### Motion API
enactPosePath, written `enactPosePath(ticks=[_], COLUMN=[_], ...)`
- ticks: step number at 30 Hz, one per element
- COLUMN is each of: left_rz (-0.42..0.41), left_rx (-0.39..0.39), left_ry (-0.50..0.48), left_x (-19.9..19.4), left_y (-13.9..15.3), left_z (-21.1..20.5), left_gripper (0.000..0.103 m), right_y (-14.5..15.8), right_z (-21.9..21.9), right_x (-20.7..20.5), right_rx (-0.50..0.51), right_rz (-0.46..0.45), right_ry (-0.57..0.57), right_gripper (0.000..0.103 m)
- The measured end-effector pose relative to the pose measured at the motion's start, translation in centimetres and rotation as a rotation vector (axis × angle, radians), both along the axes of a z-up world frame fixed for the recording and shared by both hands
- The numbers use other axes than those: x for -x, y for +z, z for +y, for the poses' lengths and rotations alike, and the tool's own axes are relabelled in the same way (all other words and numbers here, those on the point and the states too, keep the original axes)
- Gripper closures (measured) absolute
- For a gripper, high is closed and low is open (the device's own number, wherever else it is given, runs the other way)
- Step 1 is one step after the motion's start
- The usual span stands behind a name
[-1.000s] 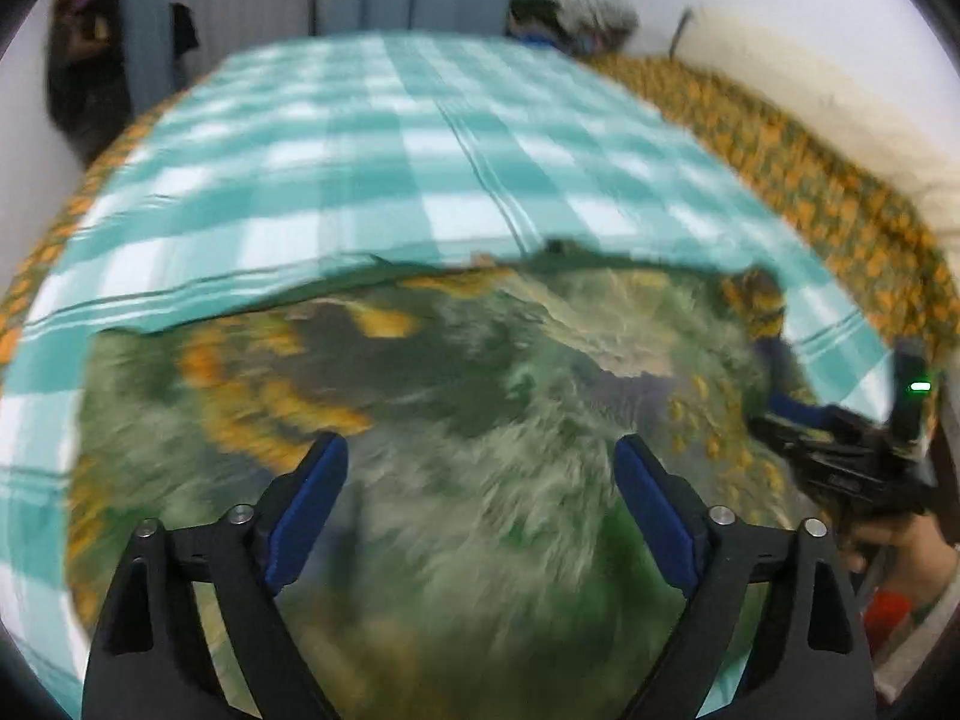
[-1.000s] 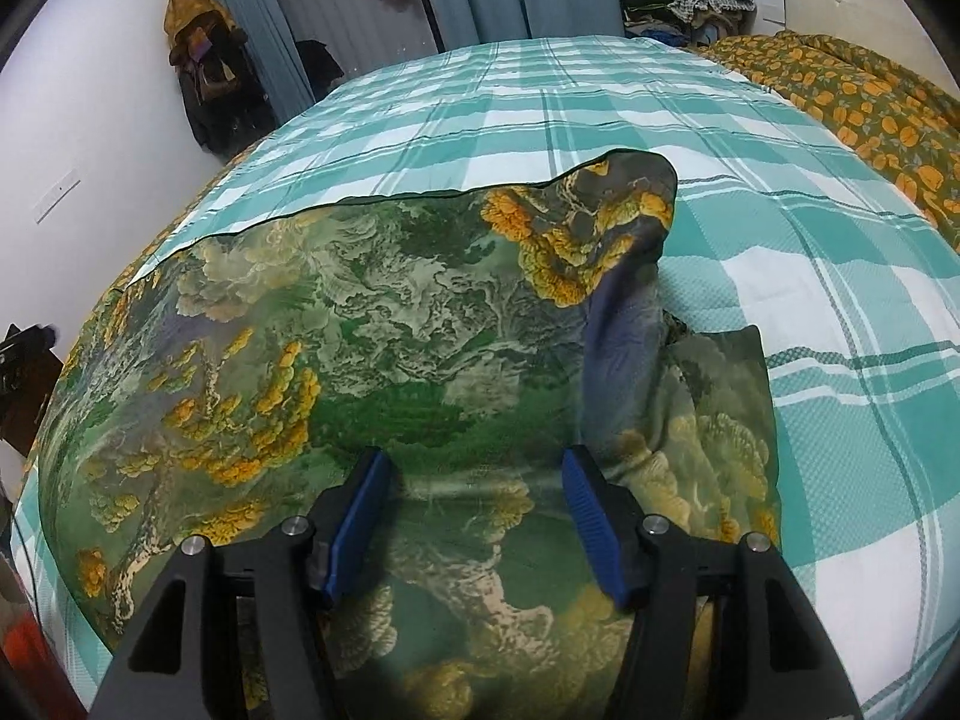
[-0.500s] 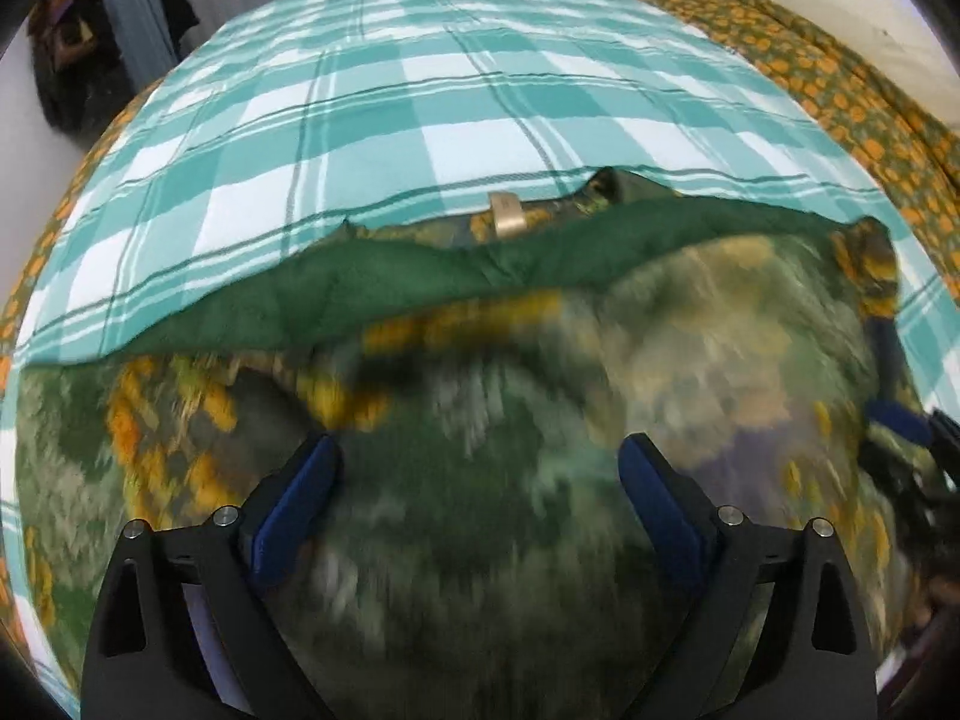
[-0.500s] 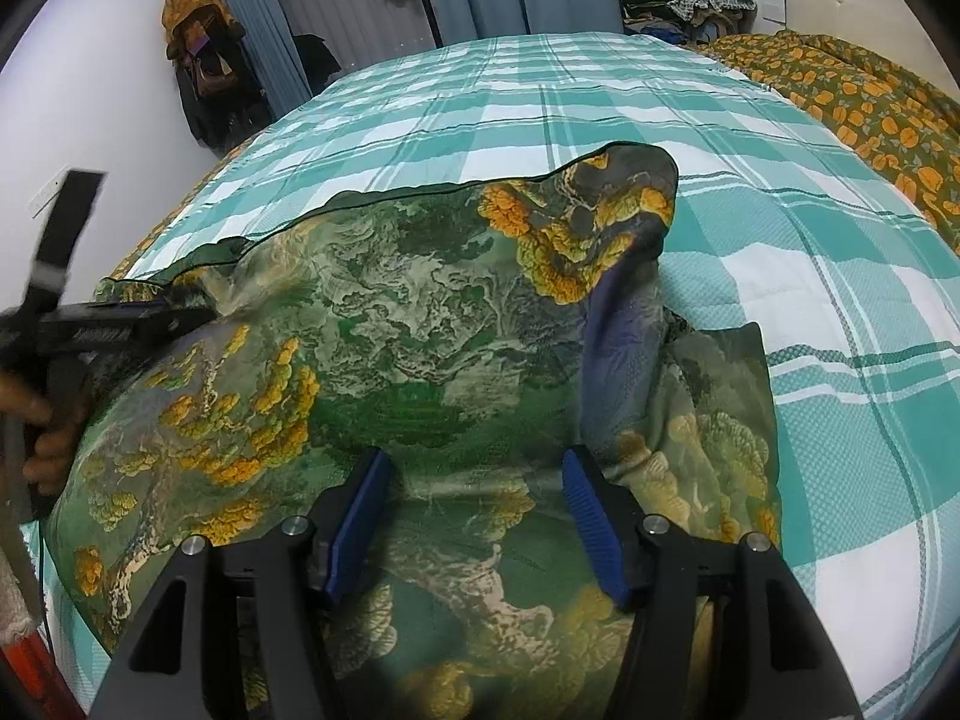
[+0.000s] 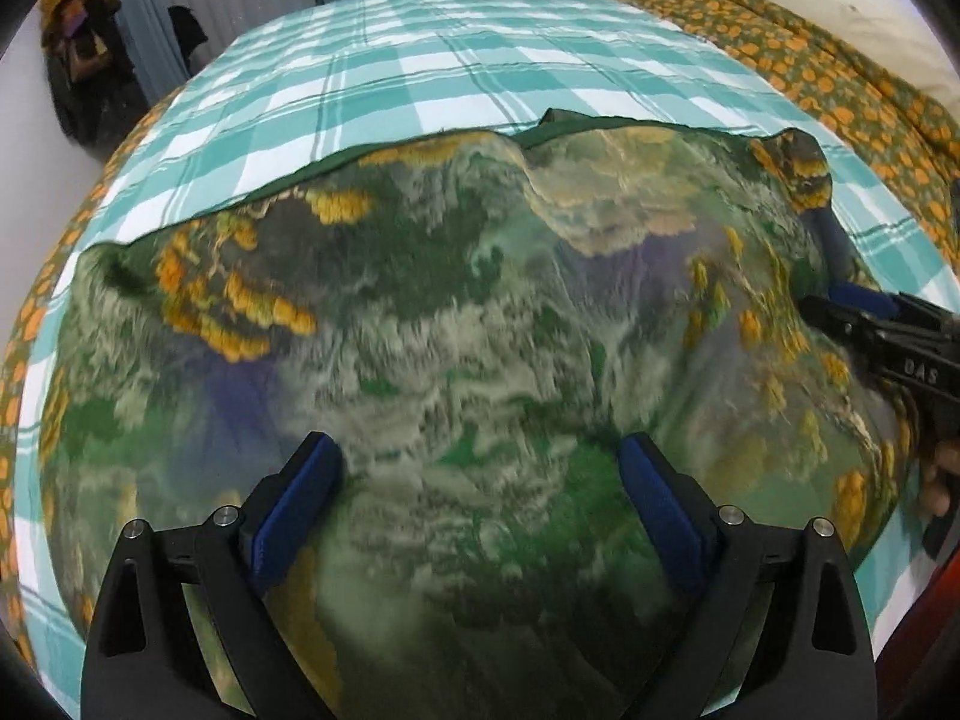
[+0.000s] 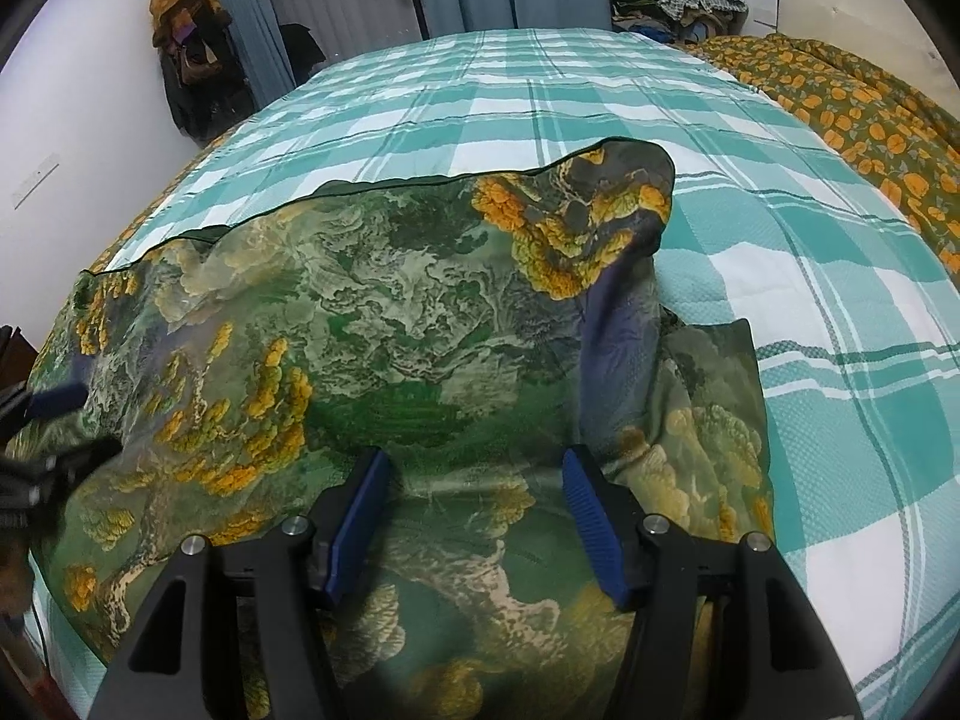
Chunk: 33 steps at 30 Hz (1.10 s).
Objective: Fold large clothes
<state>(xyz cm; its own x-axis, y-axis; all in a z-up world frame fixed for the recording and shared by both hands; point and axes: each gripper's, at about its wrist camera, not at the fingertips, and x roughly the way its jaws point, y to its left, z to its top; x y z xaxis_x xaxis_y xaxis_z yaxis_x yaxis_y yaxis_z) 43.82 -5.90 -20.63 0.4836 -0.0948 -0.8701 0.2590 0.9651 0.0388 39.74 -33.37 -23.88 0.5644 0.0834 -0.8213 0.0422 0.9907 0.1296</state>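
A large green garment with a yellow and grey landscape print [image 5: 456, 324] lies spread on the bed; it also shows in the right wrist view [image 6: 390, 330]. My left gripper [image 5: 480, 480] is open just above the cloth, holding nothing. My right gripper [image 6: 474, 480] is open over the garment's near right part, beside a raised blue-lined fold [image 6: 618, 324]. The right gripper also shows at the right edge of the left wrist view [image 5: 888, 324]. The left gripper shows blurred at the left edge of the right wrist view [image 6: 36, 432].
The bed has a teal and white checked sheet [image 6: 600, 96]. An orange-flowered quilt [image 6: 852, 102] lies along the right side. Clothes are piled at the far end [image 6: 684, 0]. Bags hang on the wall at the far left [image 6: 192, 60].
The left gripper has swept across the garment and the dark green folded-over far edge is now laid flat. The right gripper has stayed still.
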Motion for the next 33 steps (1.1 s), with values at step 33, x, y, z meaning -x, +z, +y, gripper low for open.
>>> enactPosePath(ticks=[33], left_rz=[0.021], left_rx=[-0.003], left_ry=[-0.107], left_x=[9.0], left_y=[1.2], left_z=[0.4], left_gripper=[0.007], right_y=[4.9], right_z=[-1.0], right_x=[13.7], right_rx=[-0.088], right_rz=[0.001], right_ry=[-0.089], right_gripper=[0.041])
